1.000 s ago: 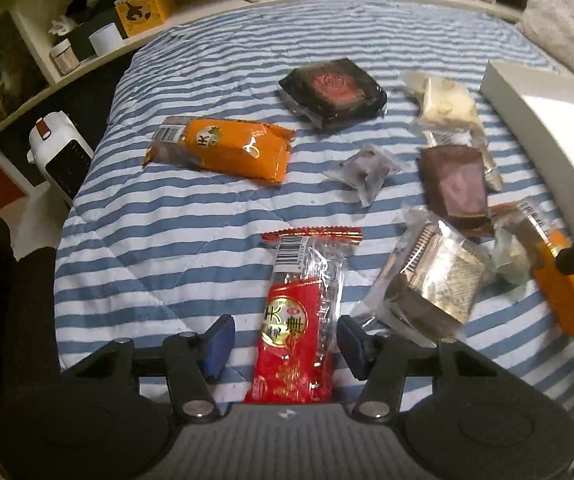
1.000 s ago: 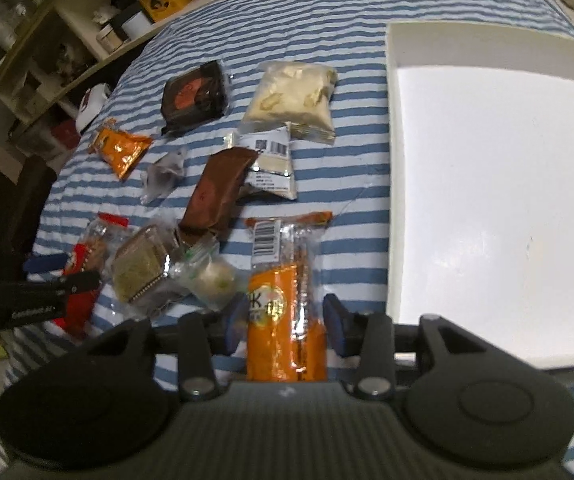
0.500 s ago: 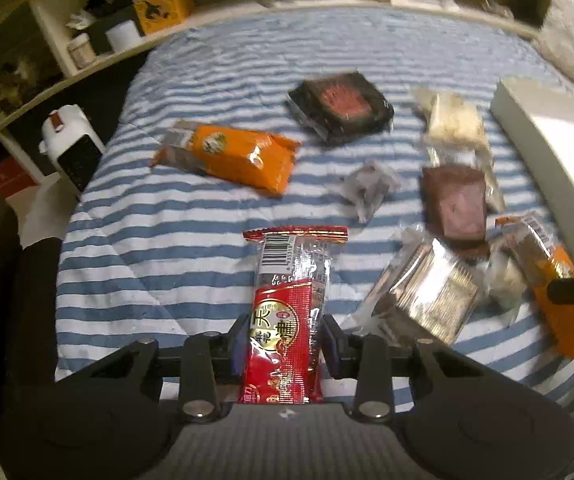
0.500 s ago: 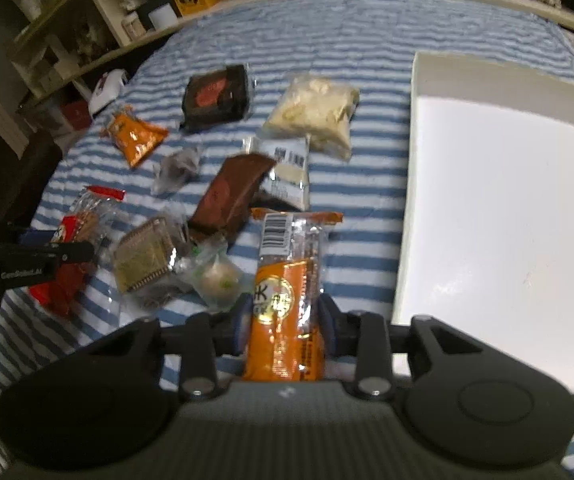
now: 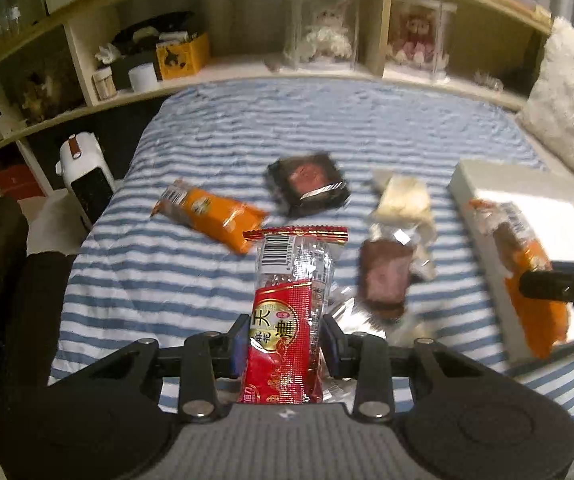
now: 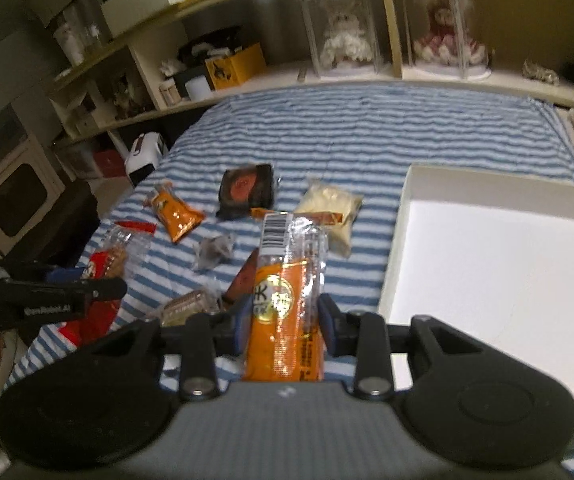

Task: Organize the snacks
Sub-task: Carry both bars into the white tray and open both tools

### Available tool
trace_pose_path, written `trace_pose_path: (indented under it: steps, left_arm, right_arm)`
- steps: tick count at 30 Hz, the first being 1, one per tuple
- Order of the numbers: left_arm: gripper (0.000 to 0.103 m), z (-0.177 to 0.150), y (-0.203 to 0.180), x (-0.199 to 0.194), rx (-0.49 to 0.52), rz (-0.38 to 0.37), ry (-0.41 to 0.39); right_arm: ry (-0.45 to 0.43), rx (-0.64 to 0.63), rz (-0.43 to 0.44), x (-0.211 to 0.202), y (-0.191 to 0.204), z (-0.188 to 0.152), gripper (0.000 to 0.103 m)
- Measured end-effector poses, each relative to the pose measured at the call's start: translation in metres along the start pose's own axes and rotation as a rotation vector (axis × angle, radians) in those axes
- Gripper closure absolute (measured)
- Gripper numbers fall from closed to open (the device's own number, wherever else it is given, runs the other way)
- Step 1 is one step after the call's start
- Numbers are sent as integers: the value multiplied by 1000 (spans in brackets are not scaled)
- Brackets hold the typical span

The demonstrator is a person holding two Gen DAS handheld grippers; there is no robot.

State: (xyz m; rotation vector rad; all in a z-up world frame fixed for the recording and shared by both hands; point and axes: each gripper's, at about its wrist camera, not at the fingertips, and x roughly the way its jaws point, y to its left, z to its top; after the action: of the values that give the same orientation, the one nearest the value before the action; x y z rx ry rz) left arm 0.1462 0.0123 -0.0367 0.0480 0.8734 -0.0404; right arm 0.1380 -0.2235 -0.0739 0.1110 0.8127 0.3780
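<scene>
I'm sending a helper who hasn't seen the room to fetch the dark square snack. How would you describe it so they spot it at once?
Start at the blue-and-white striped bed and go to the scattered snacks left of the white tray. The dark square snack lies farthest toward the shelves, between an orange packet and a pale cream bag. It alone is black and square with a reddish round centre.

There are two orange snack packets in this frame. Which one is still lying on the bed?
The orange packet left of the black square pack lies flat on the striped bedspread. The other orange packet is clamped upright in the right gripper.
</scene>
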Motion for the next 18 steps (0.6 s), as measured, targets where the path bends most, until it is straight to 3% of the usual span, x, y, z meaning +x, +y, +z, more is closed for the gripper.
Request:
trace_pose_path:
  steps: [8, 18]
  left_arm:
    - [64, 28, -65, -21, -16, -105, -65]
    - [64, 48, -161, -10, -22, -216, -83]
  right_arm:
    - [-45, 19, -55, -41, -51, 3, 63]
    - [-67, 57, -136, -80, -130, -1, 62]
